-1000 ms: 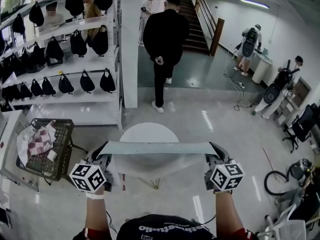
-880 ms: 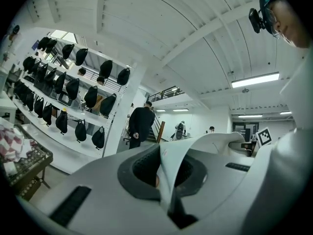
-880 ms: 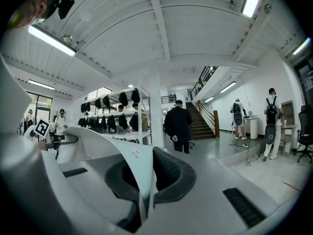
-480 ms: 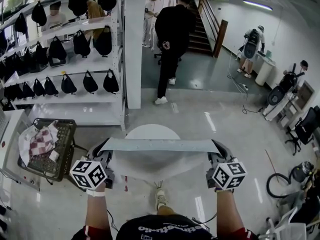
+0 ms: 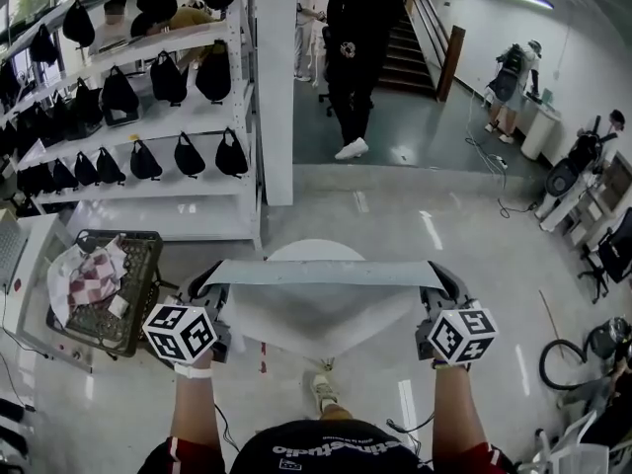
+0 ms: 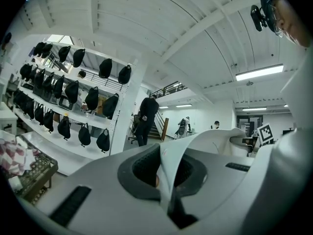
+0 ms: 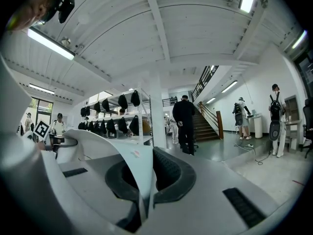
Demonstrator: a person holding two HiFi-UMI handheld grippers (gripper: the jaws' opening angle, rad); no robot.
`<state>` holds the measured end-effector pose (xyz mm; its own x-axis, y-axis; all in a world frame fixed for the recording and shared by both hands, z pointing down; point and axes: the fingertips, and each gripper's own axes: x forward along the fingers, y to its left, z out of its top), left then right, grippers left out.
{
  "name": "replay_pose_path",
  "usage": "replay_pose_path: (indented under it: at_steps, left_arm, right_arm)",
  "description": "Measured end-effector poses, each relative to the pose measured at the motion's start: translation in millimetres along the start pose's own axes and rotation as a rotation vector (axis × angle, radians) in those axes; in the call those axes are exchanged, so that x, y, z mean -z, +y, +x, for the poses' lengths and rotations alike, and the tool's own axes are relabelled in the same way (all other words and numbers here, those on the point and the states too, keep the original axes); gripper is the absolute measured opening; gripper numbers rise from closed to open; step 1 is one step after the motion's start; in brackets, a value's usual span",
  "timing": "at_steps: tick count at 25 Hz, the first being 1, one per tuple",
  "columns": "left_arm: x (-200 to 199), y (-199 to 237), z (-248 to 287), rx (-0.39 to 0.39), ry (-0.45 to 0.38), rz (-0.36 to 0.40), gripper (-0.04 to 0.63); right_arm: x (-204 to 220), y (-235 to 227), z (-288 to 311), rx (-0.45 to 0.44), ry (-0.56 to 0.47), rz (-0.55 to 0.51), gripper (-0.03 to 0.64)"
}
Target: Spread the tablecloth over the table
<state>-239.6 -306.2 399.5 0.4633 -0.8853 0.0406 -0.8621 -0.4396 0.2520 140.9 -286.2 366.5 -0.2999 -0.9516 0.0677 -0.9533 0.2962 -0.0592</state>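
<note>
Tablecloth [image 5: 321, 314] hangs stretched between left claw [image 5: 209, 282] and right claw [image 5: 440, 282], both clamped on it.

I hold the left gripper [image 5: 205, 284] and right gripper [image 5: 441, 284] out ahead, level and well apart, each with fingers pinched shut on the tablecloth's [image 5: 321, 316] top edge.

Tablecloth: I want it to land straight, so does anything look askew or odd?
Nothing stands out. The tablecloth hangs with its top edge level and taut between the left gripper and the right gripper, each shut on a corner. Its middle droops evenly.
</note>
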Motion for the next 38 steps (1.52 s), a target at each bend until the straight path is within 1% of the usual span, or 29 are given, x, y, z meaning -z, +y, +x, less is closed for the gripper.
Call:
replay_pose_path:
  at_steps: [4,8,14,24,38]
  left_arm:
    - [-2.3,9.6,13.1,-0.006,0.011,0.005,0.018]
    - [-11.5,20.9,27.5,-0.020,0.002,-0.002,0.018]
    - [-25.8,32.5,53.1,-0.031,-0.011,0.009,0.018]
    - [-50.2,40.6,110.4,-0.052,-0.032,0.024,0.018]
    - [-76.1,54.6,207.9,-0.095,-0.037,0.055,0.018]
  right_arm:
    - [0.5,-4.0,19.3,0.004,0.001,0.006,0.028]
    - [-6.3,-4.9,39.2,-0.001,-0.010,0.008,0.028]
    - [-14.8,-12.1,66.7,-0.017,-0.017,0.011,0.028]
    - [-35.2,-44.2,121.8,-0.040,-0.026,0.009,0.028]
    - [-53.9,-102.5,212.7,-0.062,-0.035,0.041,0.029]
